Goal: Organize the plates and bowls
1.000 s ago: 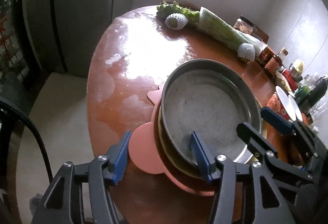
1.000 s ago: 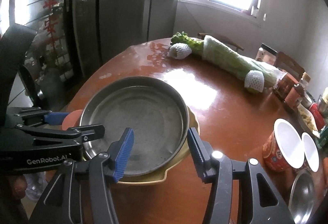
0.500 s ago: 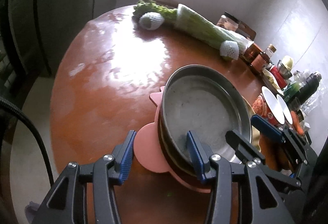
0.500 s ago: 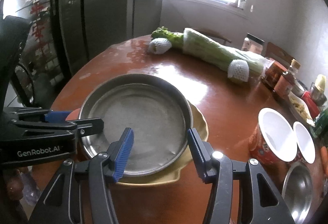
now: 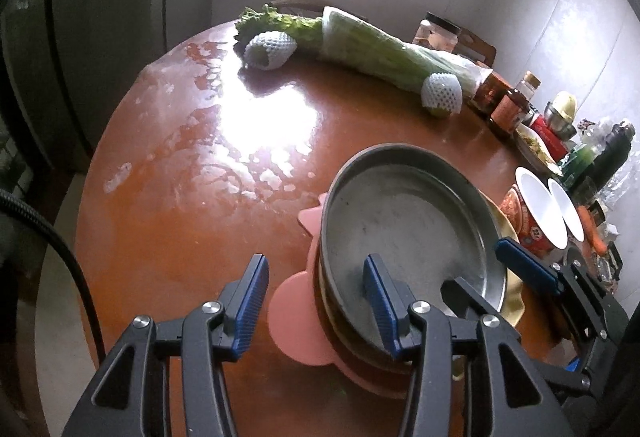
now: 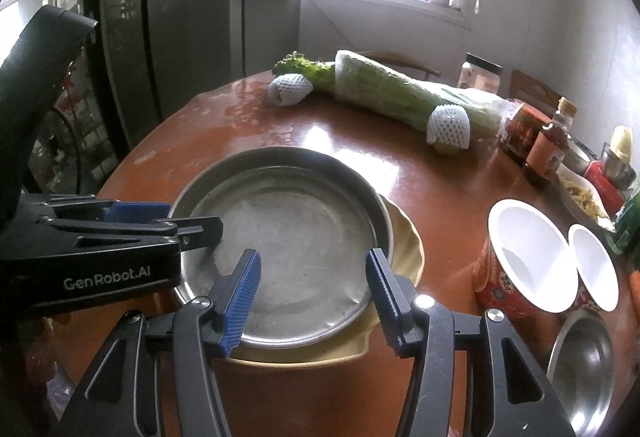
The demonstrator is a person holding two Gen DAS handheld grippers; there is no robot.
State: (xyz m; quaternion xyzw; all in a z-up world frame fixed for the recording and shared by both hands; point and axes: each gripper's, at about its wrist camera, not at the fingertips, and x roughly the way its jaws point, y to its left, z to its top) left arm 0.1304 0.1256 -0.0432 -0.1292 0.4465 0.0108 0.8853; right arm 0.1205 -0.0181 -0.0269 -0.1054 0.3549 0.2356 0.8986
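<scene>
Here, three stacked plates (image 5: 408,233), two claws (image 5: 316,301).

steel pan (image 6: 288,237) atop yellow plate (image 6: 404,237) | right claw (image 6: 312,297) straddling pan rim

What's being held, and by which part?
Unclear whether pads press. Both straddle the rim of the round steel pan: left gripper, whose jaws have just been closing, on its left side; right gripper on its right side.

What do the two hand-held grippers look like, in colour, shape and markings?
Both the left gripper and the right gripper have black angular frames with silver bolts and ribbed blue pads on the jaws. The left one bears white "GenRobot.AI" lettering; a black cable runs beside it.
</scene>
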